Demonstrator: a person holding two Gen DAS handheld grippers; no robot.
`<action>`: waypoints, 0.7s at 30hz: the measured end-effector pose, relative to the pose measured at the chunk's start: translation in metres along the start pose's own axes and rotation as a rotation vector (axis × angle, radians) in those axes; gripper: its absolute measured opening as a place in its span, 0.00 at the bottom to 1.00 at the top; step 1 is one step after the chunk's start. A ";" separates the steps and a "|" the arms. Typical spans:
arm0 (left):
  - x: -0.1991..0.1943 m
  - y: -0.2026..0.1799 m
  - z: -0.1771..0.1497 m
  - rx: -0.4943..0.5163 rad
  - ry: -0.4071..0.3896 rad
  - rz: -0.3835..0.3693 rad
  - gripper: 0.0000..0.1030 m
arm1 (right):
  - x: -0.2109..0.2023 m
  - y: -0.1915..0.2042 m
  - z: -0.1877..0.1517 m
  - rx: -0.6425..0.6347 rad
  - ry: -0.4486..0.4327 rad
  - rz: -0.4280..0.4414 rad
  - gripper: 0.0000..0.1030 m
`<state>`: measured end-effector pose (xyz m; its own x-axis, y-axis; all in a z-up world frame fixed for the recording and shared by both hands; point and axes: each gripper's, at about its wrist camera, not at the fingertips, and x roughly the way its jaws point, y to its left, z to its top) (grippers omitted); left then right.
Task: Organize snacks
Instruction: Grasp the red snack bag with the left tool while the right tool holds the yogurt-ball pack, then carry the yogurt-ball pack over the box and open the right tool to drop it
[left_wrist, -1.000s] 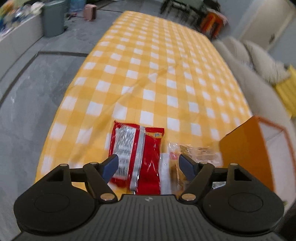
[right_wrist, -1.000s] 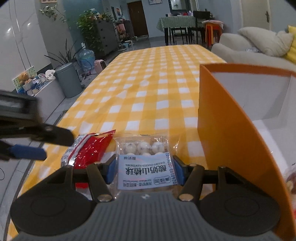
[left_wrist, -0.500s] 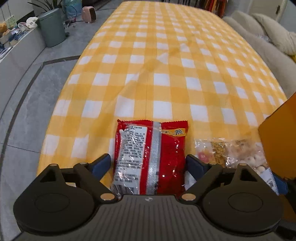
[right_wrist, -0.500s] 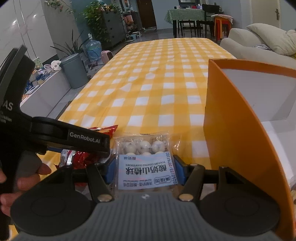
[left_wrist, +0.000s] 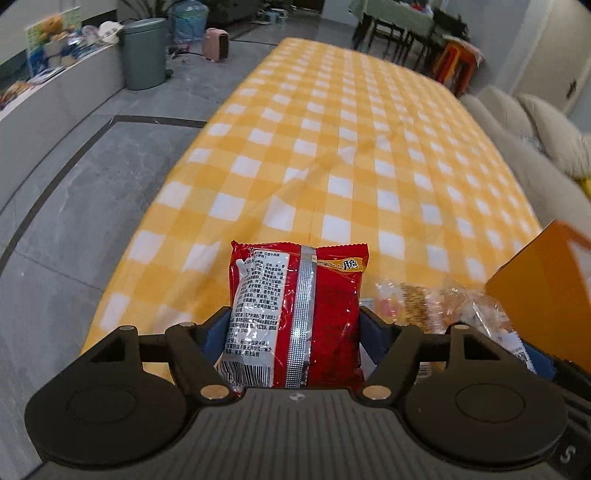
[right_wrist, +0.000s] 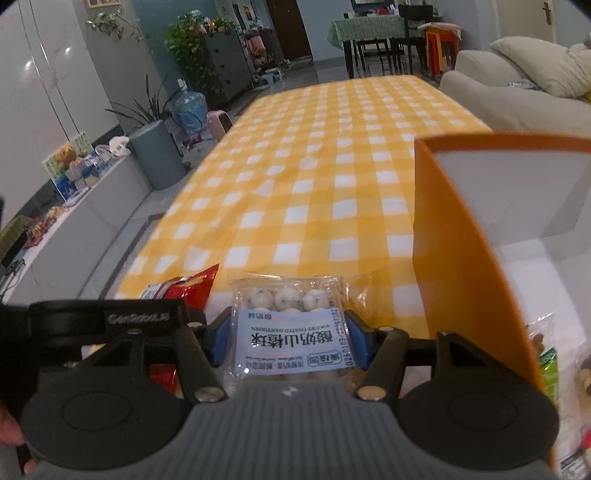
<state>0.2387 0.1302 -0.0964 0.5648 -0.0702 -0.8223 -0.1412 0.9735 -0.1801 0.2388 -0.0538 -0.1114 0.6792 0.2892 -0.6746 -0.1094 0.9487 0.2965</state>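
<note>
1. The counter (left_wrist: 332, 155), under its yellow check cloth, runs ahead of both tools; the orange box (right_wrist: 454, 240) stands open just right of the right tool (right_wrist: 290, 338).
2. The red snack packet (left_wrist: 295, 314) lies between the left tool (left_wrist: 293, 326) pads, which have just been closing and now press its sides. Judgement: squeeze gently, lift flat, carry rightward over the box wall.
3. The clear pack of yogurt-coated hawthorn balls (right_wrist: 291, 325) sits clamped in the right tool. It probably goes into the box first, clearing the way.
</note>
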 end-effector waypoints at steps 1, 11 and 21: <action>-0.009 0.001 0.000 -0.010 -0.010 -0.005 0.79 | -0.004 0.001 0.001 0.003 -0.010 0.004 0.58; -0.077 -0.014 -0.001 -0.070 -0.126 -0.079 0.79 | -0.075 0.003 0.018 0.038 -0.109 0.081 0.58; -0.112 -0.067 -0.005 -0.086 -0.130 -0.292 0.79 | -0.154 -0.054 0.055 0.113 -0.174 0.042 0.58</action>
<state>0.1812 0.0723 0.0049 0.6896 -0.3103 -0.6544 -0.0228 0.8938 -0.4479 0.1800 -0.1566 0.0137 0.7919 0.2926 -0.5360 -0.0652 0.9133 0.4021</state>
